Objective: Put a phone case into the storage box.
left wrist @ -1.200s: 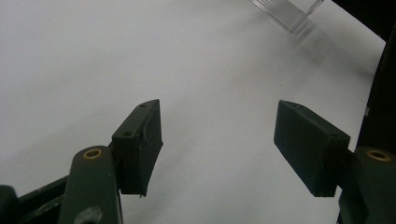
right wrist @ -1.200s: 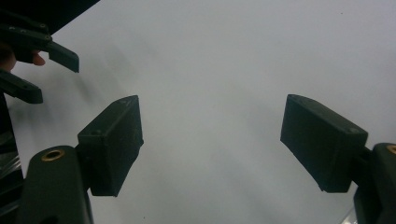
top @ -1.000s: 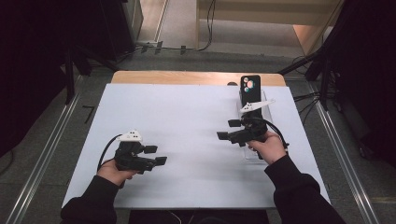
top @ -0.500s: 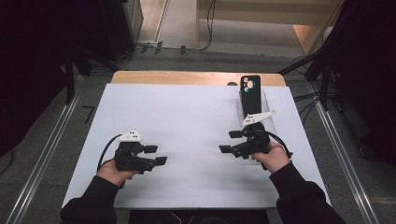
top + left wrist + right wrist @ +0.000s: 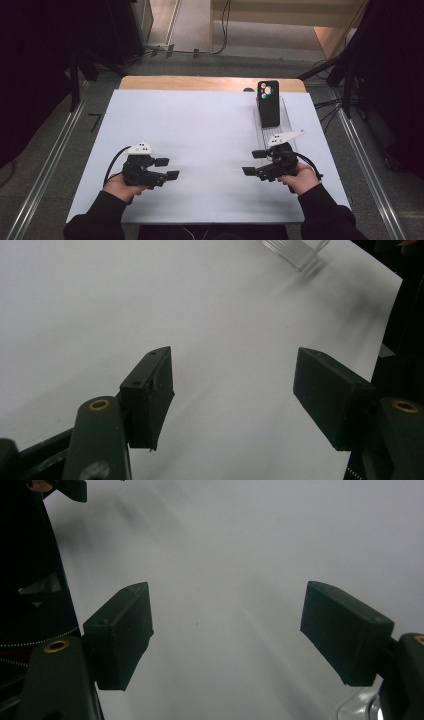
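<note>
A black phone (image 5: 268,103) leans upright in a clear plastic stand (image 5: 286,116) at the back right of the white table (image 5: 200,130). My right gripper (image 5: 254,162) hovers near the stand's front end, pointing left, open with nothing between its jaws. In its own view the right gripper (image 5: 225,640) looks over bare white surface. My left gripper (image 5: 167,168) rests at the front left, pointing right, also open and empty. The left gripper (image 5: 232,395) in its own view faces the bare table, with a corner of the clear stand (image 5: 295,250) far off.
The white sheet covers a wooden tabletop (image 5: 200,83) whose back edge shows. Metal floor rails (image 5: 50,150) run along both sides of the table. Cables (image 5: 220,30) lie on the floor beyond it. Dark equipment stands at the left and right.
My right gripper has drawn back from the stand toward the table's front edge and sunk a little. The left gripper has stayed put.
</note>
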`<state>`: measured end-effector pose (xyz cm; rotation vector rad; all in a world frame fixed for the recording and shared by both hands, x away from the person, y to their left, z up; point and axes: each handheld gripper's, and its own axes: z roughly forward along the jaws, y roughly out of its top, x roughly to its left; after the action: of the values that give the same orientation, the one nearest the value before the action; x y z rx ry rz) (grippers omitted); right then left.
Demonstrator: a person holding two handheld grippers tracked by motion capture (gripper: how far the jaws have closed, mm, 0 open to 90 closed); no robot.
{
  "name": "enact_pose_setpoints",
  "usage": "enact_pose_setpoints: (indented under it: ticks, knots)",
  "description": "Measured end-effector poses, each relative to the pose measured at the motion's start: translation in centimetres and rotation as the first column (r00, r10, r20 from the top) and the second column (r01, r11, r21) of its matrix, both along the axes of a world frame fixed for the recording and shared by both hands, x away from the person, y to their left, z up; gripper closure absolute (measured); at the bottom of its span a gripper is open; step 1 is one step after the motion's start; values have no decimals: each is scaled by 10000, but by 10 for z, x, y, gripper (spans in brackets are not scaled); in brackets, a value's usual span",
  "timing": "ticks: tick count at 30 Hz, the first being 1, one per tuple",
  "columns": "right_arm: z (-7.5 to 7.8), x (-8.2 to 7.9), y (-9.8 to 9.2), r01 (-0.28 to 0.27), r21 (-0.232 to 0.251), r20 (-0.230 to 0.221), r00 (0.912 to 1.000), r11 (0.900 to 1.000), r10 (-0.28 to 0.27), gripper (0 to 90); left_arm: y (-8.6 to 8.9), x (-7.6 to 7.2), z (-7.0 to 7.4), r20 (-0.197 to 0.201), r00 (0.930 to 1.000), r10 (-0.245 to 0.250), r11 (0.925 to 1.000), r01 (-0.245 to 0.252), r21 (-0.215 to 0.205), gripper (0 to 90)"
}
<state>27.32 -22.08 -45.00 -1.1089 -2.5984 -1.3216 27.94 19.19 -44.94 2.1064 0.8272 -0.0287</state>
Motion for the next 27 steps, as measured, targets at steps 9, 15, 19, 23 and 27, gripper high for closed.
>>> enact_pose_setpoints:
  ticks: [9,15,19,23,27]
  knots:
    - [-6,-13,-8,113,-200,-196,9997,9997,-117,189,2,-4,-1,-65,10000,-33,10000,33,-1,329]
    - [-12,-21,-14,109,-290,-207,9997,9995,-115,189,3,-5,-2,-57,10000,-40,10000,40,17,329]
    - [-14,-24,-17,156,-420,-284,9995,9990,-168,188,4,-6,-2,-69,10000,-20,10000,20,39,329]
    - [-17,-25,-23,277,-430,-385,9988,9987,-293,188,5,-6,-2,-75,10000,-40,10000,40,35,329]
    - [-19,-27,-29,446,-556,-422,9980,9975,-470,188,6,-7,-3,-99,9999,-32,10000,33,34,329]
